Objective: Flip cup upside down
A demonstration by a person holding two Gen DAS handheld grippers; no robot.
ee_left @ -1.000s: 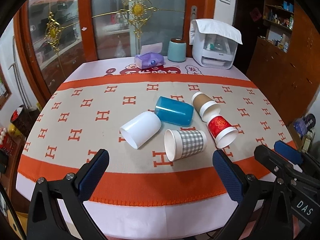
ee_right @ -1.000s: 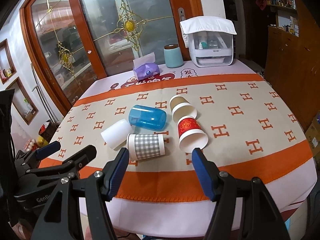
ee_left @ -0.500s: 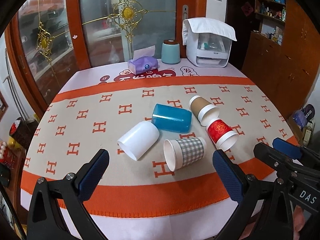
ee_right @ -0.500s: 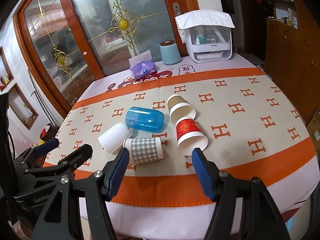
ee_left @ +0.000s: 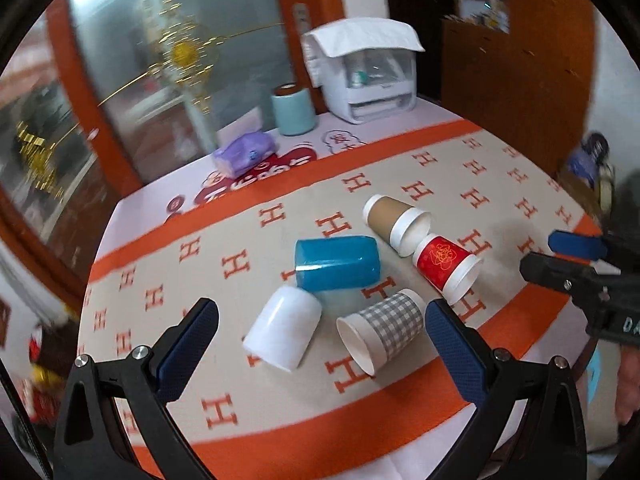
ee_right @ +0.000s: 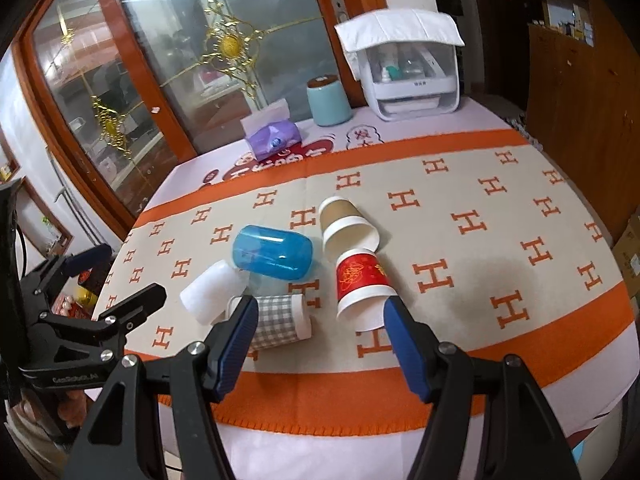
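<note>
A round table (ee_right: 560, 412) carries an orange-bordered cloth (ee_right: 500, 208) patterned with the letter H, and five cups lie on their sides in a cluster near its middle. At the far edge stand a white cabinet-like box (ee_right: 408, 76) with a clear front, through which small bottles show, a pale blue canister (ee_right: 328, 102) with a dark lid, and a purple tissue pack (ee_right: 272, 140) with a tissue sticking up.

The left gripper (ee_left: 320, 344) hangs above the near edge of the table with its blue-padded fingers (ee_left: 188, 340) spread wide and holding nothing. Between those fingers in the left wrist view lie the white cup (ee_left: 284, 328) and the grey checked cup (ee_left: 380, 330), both with their mouths toward the camera; both show as empty inside.

The right gripper (ee_right: 320, 340) is likewise spread wide and empty. In its own view the checked cup sits just beyond its left finger, and the red cup (ee_right: 360, 284) lies in the gap, its open mouth close to the right finger. Whether any finger touches a cup cannot be told.

The blue translucent cup (ee_right: 272, 252) lies behind the white and checked cups, touching or nearly touching the white one. The brown cup (ee_right: 346, 224) lies farthest back, its white-rimmed mouth against the base of the red cup.
</note>
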